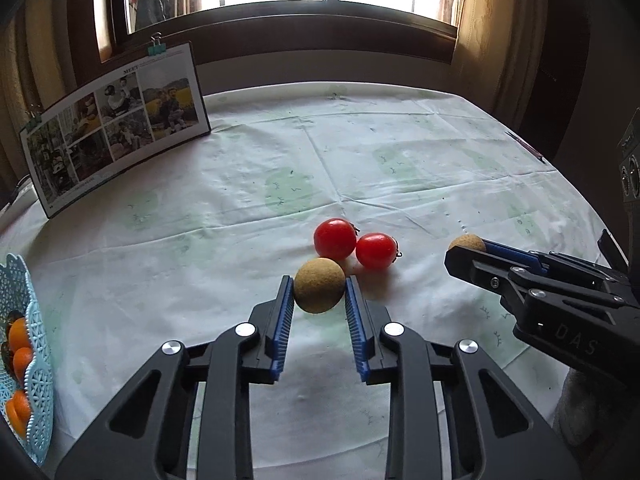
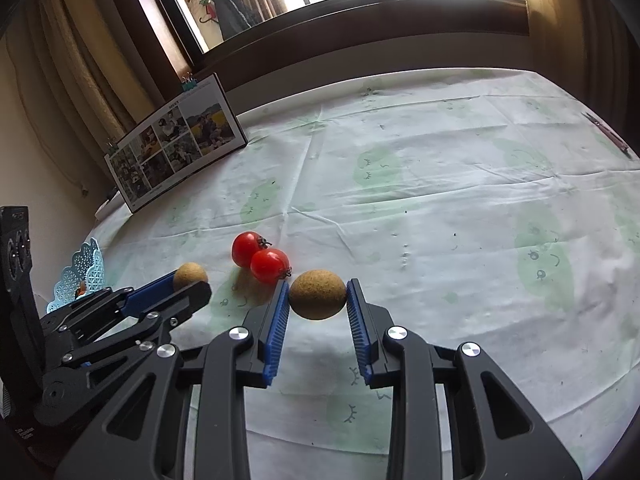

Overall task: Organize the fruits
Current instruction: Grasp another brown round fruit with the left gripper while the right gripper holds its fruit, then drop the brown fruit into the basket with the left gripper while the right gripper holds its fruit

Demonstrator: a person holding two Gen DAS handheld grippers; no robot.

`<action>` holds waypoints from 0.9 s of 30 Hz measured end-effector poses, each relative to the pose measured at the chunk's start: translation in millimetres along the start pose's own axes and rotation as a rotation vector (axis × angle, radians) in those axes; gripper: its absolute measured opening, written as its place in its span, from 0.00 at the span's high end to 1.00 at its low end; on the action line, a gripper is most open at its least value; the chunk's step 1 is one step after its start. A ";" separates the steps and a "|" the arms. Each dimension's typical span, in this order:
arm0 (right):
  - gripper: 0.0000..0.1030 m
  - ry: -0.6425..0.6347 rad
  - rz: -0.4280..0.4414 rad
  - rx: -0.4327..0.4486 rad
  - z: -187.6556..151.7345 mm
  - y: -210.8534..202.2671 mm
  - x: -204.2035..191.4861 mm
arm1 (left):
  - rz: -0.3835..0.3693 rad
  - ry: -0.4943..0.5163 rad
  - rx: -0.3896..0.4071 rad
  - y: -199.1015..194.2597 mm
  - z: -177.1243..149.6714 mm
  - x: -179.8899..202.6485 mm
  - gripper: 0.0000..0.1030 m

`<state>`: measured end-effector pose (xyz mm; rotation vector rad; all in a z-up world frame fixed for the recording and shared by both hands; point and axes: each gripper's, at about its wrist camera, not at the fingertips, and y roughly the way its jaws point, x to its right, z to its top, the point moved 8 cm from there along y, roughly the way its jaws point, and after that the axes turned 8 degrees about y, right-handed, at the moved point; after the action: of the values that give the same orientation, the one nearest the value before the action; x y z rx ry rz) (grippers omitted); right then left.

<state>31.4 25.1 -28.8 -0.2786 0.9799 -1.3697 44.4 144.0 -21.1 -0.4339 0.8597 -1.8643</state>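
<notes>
My left gripper (image 1: 319,282) is shut on a round brown fruit (image 1: 319,291) low over the tablecloth. Just beyond it lie two red tomatoes (image 1: 335,238) (image 1: 376,250), touching each other. My right gripper (image 2: 318,284) is shut on a second brown fruit (image 2: 318,294). In the left wrist view the right gripper (image 1: 466,250) comes in from the right with its fruit (image 1: 467,242). The right wrist view has the left gripper (image 2: 191,280) at the left with its fruit (image 2: 191,274), and the tomatoes (image 2: 245,248) (image 2: 270,265) lie between the two grippers.
A light blue lattice basket (image 1: 28,312) (image 2: 82,276) with several orange fruits (image 1: 20,338) stands at the table's left edge. A photo board (image 1: 116,124) (image 2: 176,152) leans at the back left. A pale cloth with green prints (image 1: 400,168) covers the table, and a window is behind it.
</notes>
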 end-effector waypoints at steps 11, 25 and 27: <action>0.71 -0.012 -0.006 0.007 -1.4 0.2 -1.8 | 0.138 -0.088 0.077 -46.4 -1.4 -49.3 0.74; 0.71 -0.027 -0.035 0.009 -3.5 2.0 -6.0 | 0.316 -0.222 0.121 -87.9 -29.8 -119.0 0.74; 0.71 -0.032 -0.038 0.010 -3.8 1.4 -7.6 | 0.341 -0.245 0.124 -94.2 -35.0 -130.9 0.74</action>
<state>30.4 33.7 -28.8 -0.3117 0.9457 -1.4001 19.5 297.7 33.6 -0.4001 0.6061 -1.5041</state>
